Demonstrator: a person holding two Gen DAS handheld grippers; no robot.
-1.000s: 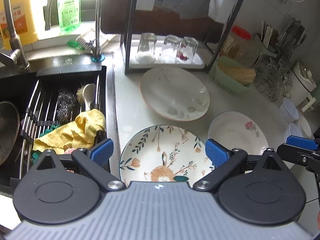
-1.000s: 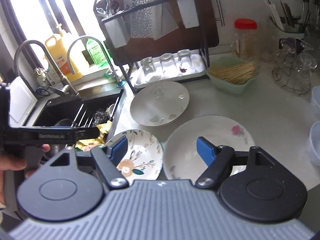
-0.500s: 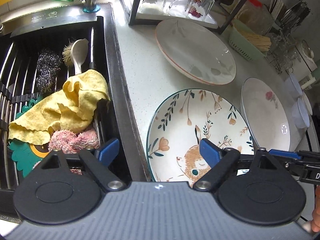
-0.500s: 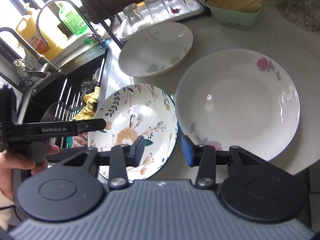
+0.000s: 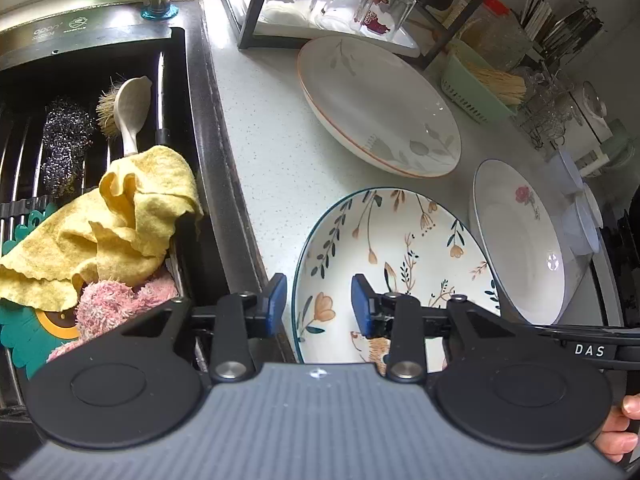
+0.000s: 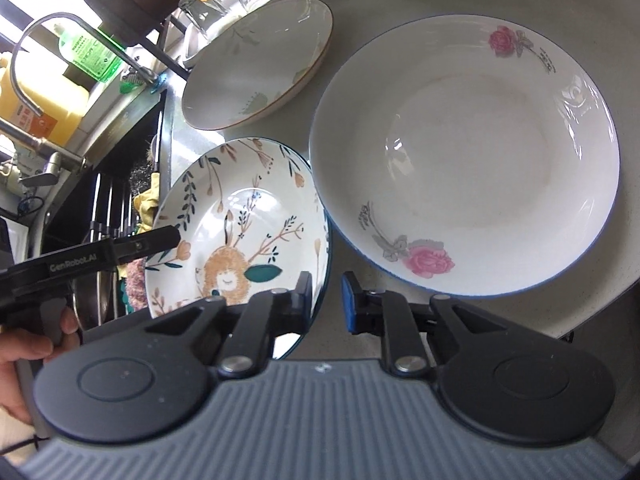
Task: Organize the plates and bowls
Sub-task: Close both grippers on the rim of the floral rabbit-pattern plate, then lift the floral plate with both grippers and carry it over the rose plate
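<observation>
A rabbit-and-flower plate (image 5: 400, 248) lies on the counter by the sink; it also shows in the right wrist view (image 6: 240, 216). My left gripper (image 5: 318, 304) is partly open, its jaws either side of the plate's left rim. My right gripper (image 6: 326, 296) is narrowly open, its jaws straddling the plate's right rim. A white rose plate (image 6: 464, 152) sits to the right, also in the left wrist view (image 5: 524, 240). A leaf-pattern plate with an orange rim (image 5: 380, 100) lies behind, also in the right wrist view (image 6: 260, 60).
The black sink (image 5: 192, 92) on the left holds a yellow cloth (image 5: 116, 224), a brush (image 5: 128, 108) and steel wool (image 5: 66, 140). A rack with upturned glasses (image 5: 348, 4) stands at the back. A green basket (image 5: 476, 84) and small white cups (image 5: 576, 200) sit right.
Both grippers moved down and in onto the rabbit plate's opposite rims. Both sets of jaws have narrowed around the rims.
</observation>
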